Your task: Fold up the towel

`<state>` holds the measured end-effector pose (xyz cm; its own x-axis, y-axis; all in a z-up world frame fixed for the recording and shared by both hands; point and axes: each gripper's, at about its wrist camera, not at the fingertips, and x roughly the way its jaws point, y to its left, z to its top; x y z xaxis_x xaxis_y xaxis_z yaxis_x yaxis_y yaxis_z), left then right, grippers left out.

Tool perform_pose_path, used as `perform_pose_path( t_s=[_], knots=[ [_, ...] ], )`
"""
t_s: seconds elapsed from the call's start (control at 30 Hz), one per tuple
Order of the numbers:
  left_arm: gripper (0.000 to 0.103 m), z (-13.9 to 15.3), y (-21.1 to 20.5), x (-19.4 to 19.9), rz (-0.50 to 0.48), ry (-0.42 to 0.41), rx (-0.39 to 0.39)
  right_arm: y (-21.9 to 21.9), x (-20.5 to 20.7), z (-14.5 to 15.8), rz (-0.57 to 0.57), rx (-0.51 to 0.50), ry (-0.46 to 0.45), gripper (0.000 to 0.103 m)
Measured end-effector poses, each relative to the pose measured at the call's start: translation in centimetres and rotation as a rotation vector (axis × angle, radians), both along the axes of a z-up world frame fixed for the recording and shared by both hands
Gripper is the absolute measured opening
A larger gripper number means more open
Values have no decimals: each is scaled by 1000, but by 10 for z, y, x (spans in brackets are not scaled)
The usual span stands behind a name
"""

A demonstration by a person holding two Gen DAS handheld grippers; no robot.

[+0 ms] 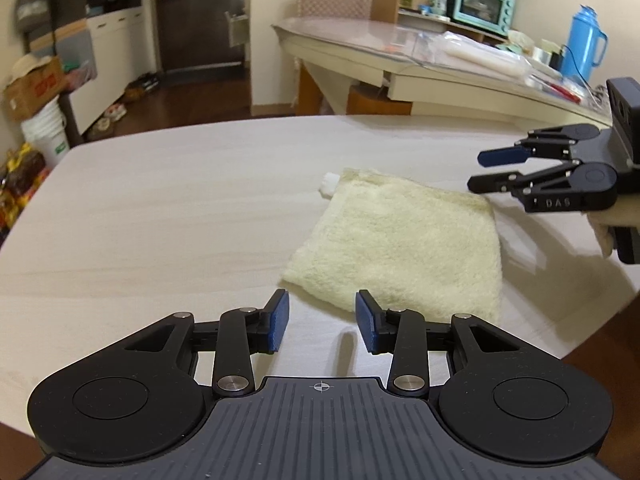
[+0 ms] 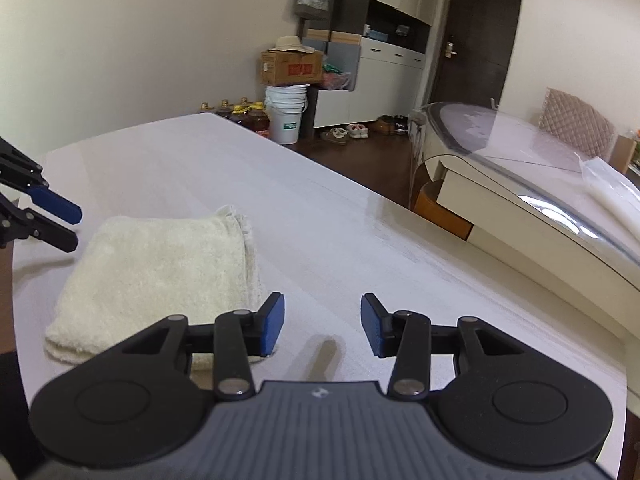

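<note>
Listing what we see on the pale worktop [image 1: 160,208]: one cream towel [image 1: 404,248], folded into a thick, roughly square pad and lying flat, with a small white tag poking out at its far corner in the left wrist view. Our left tongs [image 1: 322,322] hang just short of the towel's near edge, blue pads apart with bare worktop between them, holding nothing. Our right tongs [image 2: 322,326] sit beside the towel's right-hand edge in their own view, pads likewise parted and empty, the left pad overlapping the towel's corner in the picture; whether it touches the cloth we cannot tell. Each pair also shows in the other camera, hovering at the towel's side with jaws apart. Beyond the worktop we note: a second table under a clear cover [image 1: 360,28], a teal toaster oven [image 1: 482,6], a blue flask [image 1: 582,42], a white bucket [image 2: 286,114] carrying a cardboard box [image 2: 290,66] with a hat on top, oil bottles on the floor, shoes by white cabinets, and a dark door [image 2: 478,32].
</note>
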<state>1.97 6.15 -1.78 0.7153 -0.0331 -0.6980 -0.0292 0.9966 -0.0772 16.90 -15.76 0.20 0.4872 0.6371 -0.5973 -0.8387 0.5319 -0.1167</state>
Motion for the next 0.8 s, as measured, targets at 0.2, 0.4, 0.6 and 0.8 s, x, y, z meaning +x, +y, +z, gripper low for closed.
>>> perform_pose_path(
  t_s=[0.2,0.4,0.6,0.8],
  knots=[
    [41,-6,-4,6,4,4,-3,-2,-4,-7,52,-8,15,46],
    [45,-6,-2,16,-21,4,49,-6,-14,-8,45,-1,21,46],
    [45,-2,6,29,-86,4,135,-9,-40,-9,12,3,37,46],
    [45,-1,16,54,-163,9,216,-9,-79,-10,-54,34,36,46]
  ],
)
